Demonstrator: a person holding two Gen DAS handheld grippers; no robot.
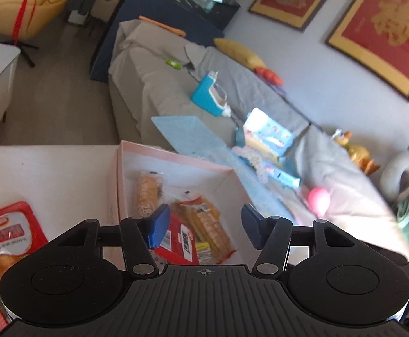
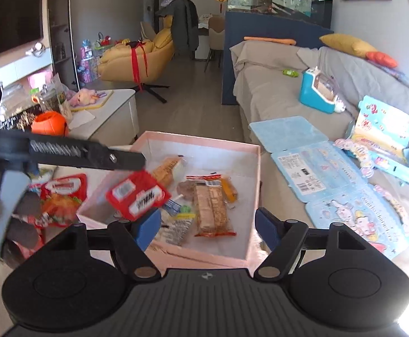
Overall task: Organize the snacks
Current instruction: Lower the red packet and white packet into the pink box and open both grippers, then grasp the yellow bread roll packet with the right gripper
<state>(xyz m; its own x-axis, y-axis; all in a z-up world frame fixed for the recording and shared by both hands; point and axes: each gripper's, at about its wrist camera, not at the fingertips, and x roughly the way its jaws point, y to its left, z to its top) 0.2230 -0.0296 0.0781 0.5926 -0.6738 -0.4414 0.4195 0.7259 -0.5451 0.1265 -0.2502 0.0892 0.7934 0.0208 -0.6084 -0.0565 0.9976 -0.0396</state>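
Observation:
A pink open box [image 1: 176,156] [image 2: 256,168] sits on the table with several snacks inside. A red packet [image 1: 180,240] [image 2: 138,196] hangs in the air just over the box's near left part, below my left gripper [image 1: 204,226], which is open. In the right wrist view the left gripper's body [image 2: 86,154] reaches in from the left above the red packet. A long orange-brown wafer pack [image 1: 208,227] [image 2: 211,210] and a biscuit pack [image 1: 145,193] [image 2: 166,170] lie in the box. My right gripper [image 2: 205,229] is open and empty over the box's near edge.
A red sausage packet [image 1: 6,233] [image 2: 62,196] lies on the table left of the box. A grey sofa [image 1: 153,90] [image 2: 266,95] with a blue toy [image 2: 316,92], blue cards [image 2: 330,179] and cushions lies right of the table. An orange pumpkin tub [image 2: 49,123] stands on a far-left cabinet.

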